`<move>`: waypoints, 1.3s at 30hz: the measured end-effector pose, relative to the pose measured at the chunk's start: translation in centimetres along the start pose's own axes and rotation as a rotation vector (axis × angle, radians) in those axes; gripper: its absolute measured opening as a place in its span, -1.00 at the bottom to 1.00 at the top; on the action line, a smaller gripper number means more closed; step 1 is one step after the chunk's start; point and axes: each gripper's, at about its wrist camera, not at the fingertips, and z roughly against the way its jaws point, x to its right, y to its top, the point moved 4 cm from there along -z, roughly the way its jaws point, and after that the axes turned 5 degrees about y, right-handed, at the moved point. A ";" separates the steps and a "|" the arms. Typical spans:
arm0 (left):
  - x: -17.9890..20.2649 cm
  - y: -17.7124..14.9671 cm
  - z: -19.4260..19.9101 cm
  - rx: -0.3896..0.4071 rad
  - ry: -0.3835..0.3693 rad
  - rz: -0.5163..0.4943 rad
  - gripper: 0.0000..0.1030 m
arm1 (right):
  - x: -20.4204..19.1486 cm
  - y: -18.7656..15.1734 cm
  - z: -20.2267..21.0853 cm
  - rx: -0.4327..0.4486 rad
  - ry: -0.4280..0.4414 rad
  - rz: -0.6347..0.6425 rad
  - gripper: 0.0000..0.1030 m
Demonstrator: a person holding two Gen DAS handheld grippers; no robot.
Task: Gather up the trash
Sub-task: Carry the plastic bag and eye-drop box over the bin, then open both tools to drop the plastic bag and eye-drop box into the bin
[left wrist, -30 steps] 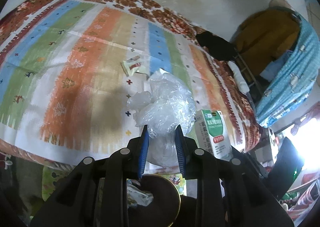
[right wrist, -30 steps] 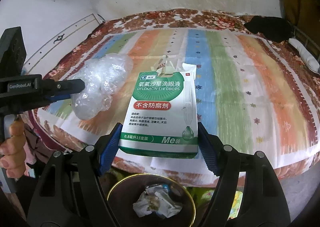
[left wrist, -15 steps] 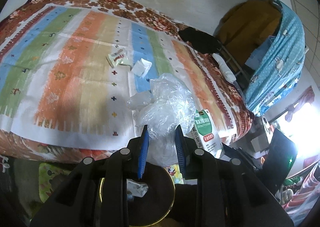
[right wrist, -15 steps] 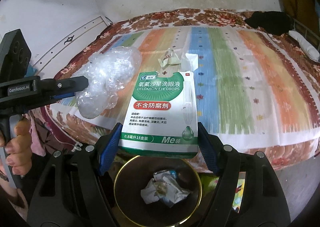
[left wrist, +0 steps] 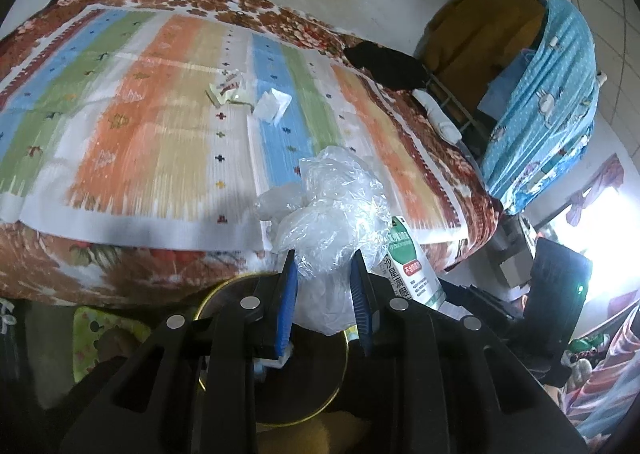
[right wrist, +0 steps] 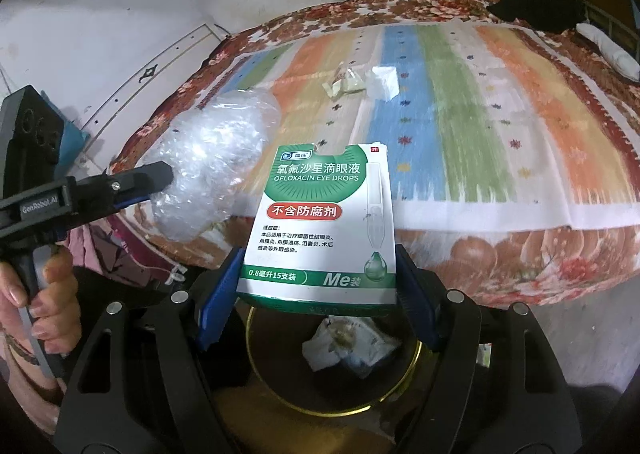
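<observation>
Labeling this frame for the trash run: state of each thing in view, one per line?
left claw: shut on the clear plastic bag, held above the bin
right claw: shut on the eye drops box, upright, above the bin
bin: open, crumpled trash inside
yellow wrapper: lying on the bed, not collected
white paper scrap: lying beside the wrapper, not collected

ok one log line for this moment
left gripper: shut on plastic bag | right gripper: shut on eye drops box | both above trash bin
</observation>
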 end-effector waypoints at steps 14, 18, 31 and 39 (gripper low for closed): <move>-1.4 -5.5 -0.5 -0.044 0.101 0.054 -0.52 | -0.8 -4.9 -0.8 -0.096 -0.031 -0.019 0.33; -1.0 -7.2 -1.3 -0.068 0.133 0.028 -0.52 | -0.9 -6.4 -1.0 -0.123 -0.042 -0.029 0.33; -2.1 -9.3 -2.6 -0.127 0.196 0.091 -0.52 | -1.1 -8.5 -2.0 -0.198 -0.122 -0.007 0.34; -2.0 -9.0 -2.7 -0.122 0.148 0.127 0.21 | -0.8 -8.6 -3.5 -0.241 -0.127 -0.022 0.36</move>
